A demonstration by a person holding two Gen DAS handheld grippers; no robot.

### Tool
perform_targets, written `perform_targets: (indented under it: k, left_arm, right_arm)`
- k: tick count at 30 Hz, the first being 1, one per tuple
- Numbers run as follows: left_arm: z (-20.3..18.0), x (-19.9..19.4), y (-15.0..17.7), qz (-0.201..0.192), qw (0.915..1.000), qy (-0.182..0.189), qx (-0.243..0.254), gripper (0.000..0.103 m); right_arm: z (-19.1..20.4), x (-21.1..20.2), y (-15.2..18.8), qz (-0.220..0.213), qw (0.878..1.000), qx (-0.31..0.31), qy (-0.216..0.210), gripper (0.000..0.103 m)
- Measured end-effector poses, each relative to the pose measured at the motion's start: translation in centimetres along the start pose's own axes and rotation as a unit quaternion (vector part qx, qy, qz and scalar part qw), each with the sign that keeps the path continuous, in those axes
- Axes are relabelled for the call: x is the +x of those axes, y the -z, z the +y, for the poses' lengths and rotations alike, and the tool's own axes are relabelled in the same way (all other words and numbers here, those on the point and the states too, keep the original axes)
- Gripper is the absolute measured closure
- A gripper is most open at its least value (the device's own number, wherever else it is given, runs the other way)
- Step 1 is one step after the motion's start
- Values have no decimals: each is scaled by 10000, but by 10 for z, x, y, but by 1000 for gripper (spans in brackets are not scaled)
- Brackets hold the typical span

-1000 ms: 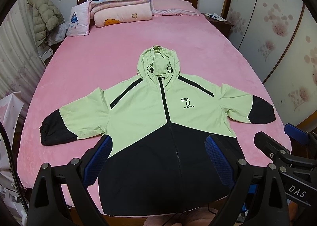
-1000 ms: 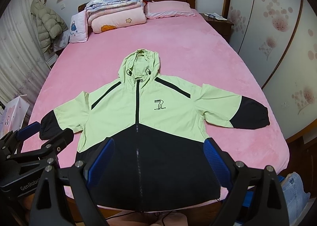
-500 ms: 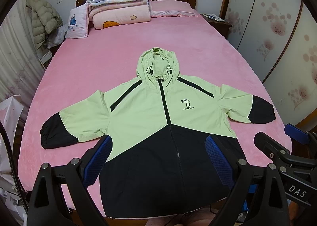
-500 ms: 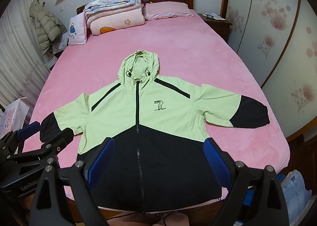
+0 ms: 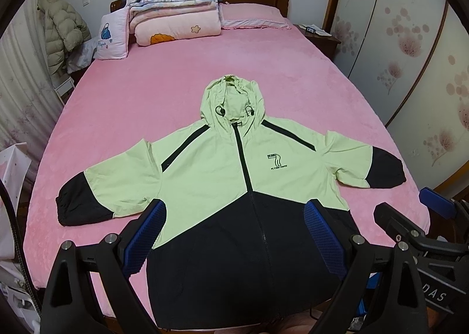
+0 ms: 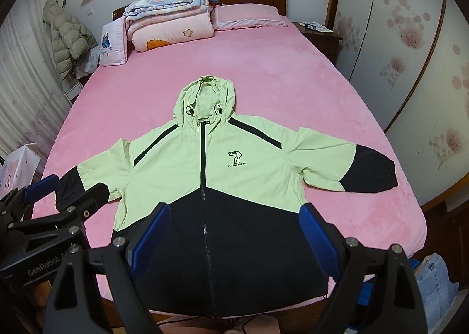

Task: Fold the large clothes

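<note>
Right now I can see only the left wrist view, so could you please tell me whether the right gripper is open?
Observer: Yes, the right gripper is open. Its jaws are spread wide with nothing between them, and they frame the dark lower part of the jacket.
Operator: Thank you. Can you read the words under the number on the chest?
Observer: In the right wrist view the print reads "FLYING YOUTH".
Operator: Is anything lying off the bed on the right side?
Observer: Yes, some blue denim shows just past the near right corner of the bed.
</note>
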State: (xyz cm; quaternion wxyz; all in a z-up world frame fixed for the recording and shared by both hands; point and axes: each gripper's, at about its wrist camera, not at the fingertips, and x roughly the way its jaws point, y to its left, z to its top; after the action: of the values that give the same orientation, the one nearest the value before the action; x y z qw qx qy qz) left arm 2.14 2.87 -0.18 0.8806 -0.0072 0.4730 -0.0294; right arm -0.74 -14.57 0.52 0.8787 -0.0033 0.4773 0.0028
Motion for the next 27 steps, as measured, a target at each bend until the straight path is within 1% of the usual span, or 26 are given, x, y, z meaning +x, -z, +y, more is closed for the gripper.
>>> perform_targets:
  k: [6, 13, 17, 20, 22, 27]
  left_arm:
    - [-4, -1, -10, -161, 9998, 117, 69, 9]
    - [-11, -5, -13, -300, 9992, 221, 163, 9]
    - [-13, -10, -16, -466, 9984, 281, 135, 8]
    - [-17, -14, -18, -640, 9975, 258, 149, 7]
    - [-21, -17, -20, -731, 9968, 251, 202, 6]
    - [-35, -19, -30, -775, 9956, 415, 330, 5]
  right_arm:
    - [2, -7, -3, -95, 9998, 13, 162, 14]
    - [1, -17, -3, -197, 9991, 26, 377, 14]
    - [1, -22, -3, -227, 9984, -37, 522, 14]
    - [1, -26, -1, -290, 9976, -88, 624, 14]
    - [-3, -29, 1, -360, 9970, -92, 679, 14]
    - [-19, -33, -2, -472, 9964, 49, 708, 14]
